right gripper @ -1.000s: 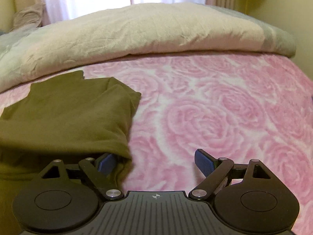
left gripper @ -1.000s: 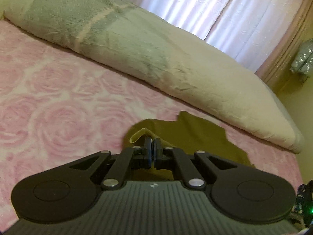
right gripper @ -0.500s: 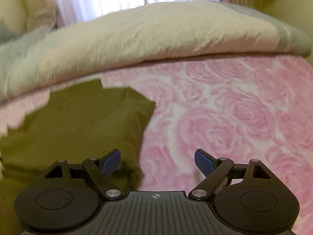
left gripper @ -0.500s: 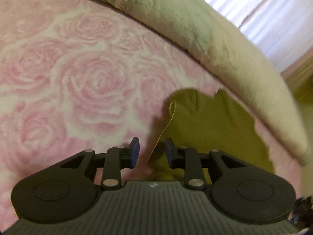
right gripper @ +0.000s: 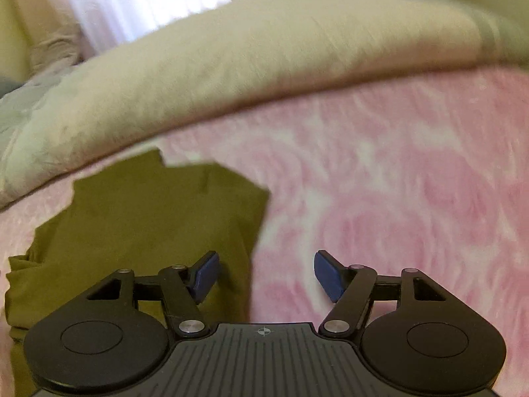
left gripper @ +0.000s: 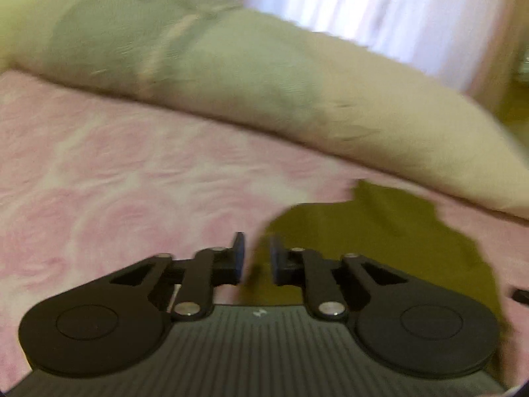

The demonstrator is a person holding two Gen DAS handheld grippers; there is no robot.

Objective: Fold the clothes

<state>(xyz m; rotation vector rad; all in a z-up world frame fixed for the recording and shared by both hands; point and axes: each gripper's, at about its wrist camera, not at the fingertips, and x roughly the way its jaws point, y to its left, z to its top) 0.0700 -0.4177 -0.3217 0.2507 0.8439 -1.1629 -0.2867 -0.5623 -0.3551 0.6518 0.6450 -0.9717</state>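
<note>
An olive-green garment (left gripper: 380, 231) lies folded flat on the pink rose-patterned bedspread (left gripper: 132, 178). In the left wrist view it is at the lower right; my left gripper (left gripper: 256, 258) is open a little and empty, over the garment's left edge. In the right wrist view the garment (right gripper: 148, 218) is at the lower left. My right gripper (right gripper: 266, 274) is wide open and empty, straddling the garment's right edge, left finger over the cloth, right finger over the bedspread (right gripper: 396, 198).
A rolled cream and grey-green duvet (left gripper: 264, 79) lies across the far side of the bed, also in the right wrist view (right gripper: 248, 59). White curtains (left gripper: 380, 10) hang behind it. A dark object (left gripper: 520, 296) shows at the right edge.
My left gripper, shut on the garment's edge a second ago, has opened and let it go; the edge now lies flat. Both grippers have pulled back a little; the right one stayed open.
</note>
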